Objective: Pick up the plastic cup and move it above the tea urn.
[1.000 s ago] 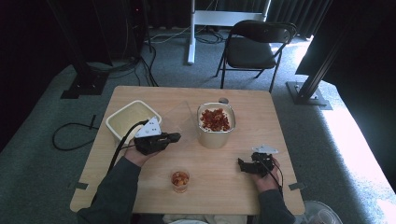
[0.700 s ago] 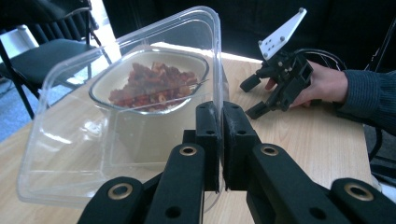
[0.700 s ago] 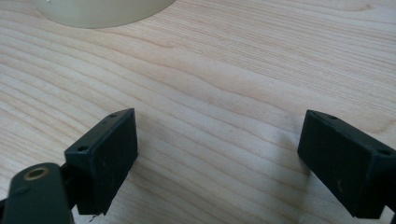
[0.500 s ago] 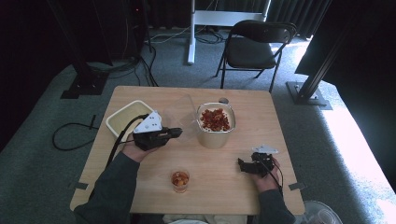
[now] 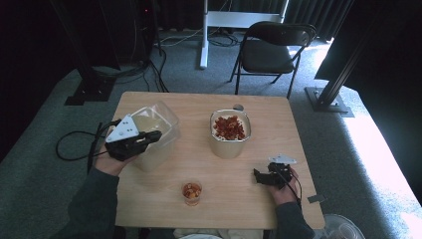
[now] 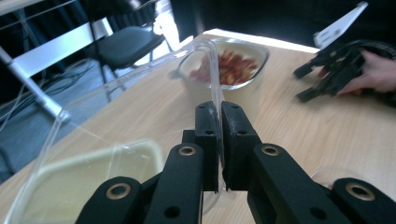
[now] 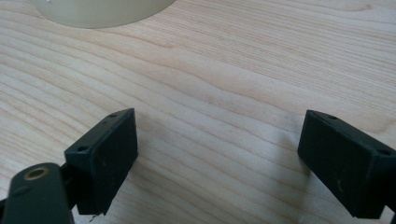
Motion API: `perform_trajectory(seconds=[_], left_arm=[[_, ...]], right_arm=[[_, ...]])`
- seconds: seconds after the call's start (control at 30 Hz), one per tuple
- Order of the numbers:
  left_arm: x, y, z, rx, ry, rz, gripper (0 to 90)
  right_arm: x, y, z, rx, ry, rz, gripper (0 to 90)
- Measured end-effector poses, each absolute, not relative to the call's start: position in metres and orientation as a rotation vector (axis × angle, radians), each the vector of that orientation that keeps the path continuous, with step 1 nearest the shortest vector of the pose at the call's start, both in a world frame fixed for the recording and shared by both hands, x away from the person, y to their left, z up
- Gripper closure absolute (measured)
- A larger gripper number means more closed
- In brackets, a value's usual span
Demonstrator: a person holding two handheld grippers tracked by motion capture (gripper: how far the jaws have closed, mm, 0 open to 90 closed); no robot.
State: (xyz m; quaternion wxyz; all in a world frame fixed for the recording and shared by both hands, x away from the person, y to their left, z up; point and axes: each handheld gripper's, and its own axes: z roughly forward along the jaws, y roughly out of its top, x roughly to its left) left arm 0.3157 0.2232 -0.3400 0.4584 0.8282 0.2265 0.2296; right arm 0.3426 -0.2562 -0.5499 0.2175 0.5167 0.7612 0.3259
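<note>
— On the left half of the table (image 5: 278, 199), how far along does the work look?

— Early, I'd judge. The left gripper (image 5: 149, 138) is clamped on the rim of the clear container (image 5: 161, 122); in the left gripper view its two jaws are pressed together on the thin plastic wall (image 6: 215, 84). That tub is raised and tipped, so the lifting seems done. Whatever follows, a pour or a setting-down, is not done.

— Is anything inside it?

— Pale contents show near its bottom, but I can't tell what they are. The full bowl (image 5: 230, 134) of reddish pieces stands upright at the table's middle, well apart from the tub, and a small cup (image 5: 192, 192) of the same stuff sits near the front edge.

— And the other hand?

— The right gripper (image 5: 259, 175) rests low over bare wood at the right; its jaws stand wide apart with nothing between them.

— Which way does the tub point?

— Its mouth faces up and toward the far side, slightly toward the bowl, with the base nearer the person. Its long axis appears to run from the near left to the far right, though the clear walls make that hard to fix.
</note>
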Motion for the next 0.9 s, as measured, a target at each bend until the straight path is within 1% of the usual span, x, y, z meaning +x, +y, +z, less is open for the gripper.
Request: perform_trajectory(seconds=[0.17,0.2,0.3,0.37,0.47,0.77,0.9], left_arm=[[0.312,0.235,-0.344,2.048,0.607,0.584,86.6],[0.313,0.237,-0.344,2.043,0.618,0.581,85.4],[0.316,0.240,-0.346,2.019,0.655,0.587,67.6],[0.317,0.242,-0.345,1.993,0.672,0.596,60.4],[0.317,0.243,-0.345,1.975,0.678,0.605,57.6],[0.311,0.245,-0.340,1.937,0.640,0.632,54.9],[0.312,0.245,-0.343,1.946,0.643,0.621,53.8]], right_arm=[[0.343,-0.256,-0.550,1.430,2.109,0.903,11.4],[0.343,-0.256,-0.550,1.430,2.109,0.902,11.4],[0.343,-0.256,-0.550,1.430,2.109,0.902,11.4],[0.343,-0.256,-0.550,1.430,2.109,0.902,11.4],[0.343,-0.256,-0.550,1.430,2.109,0.903,11.4],[0.343,-0.256,-0.550,1.431,2.109,0.903,11.4],[0.343,-0.256,-0.550,1.430,2.110,0.903,11.4]])
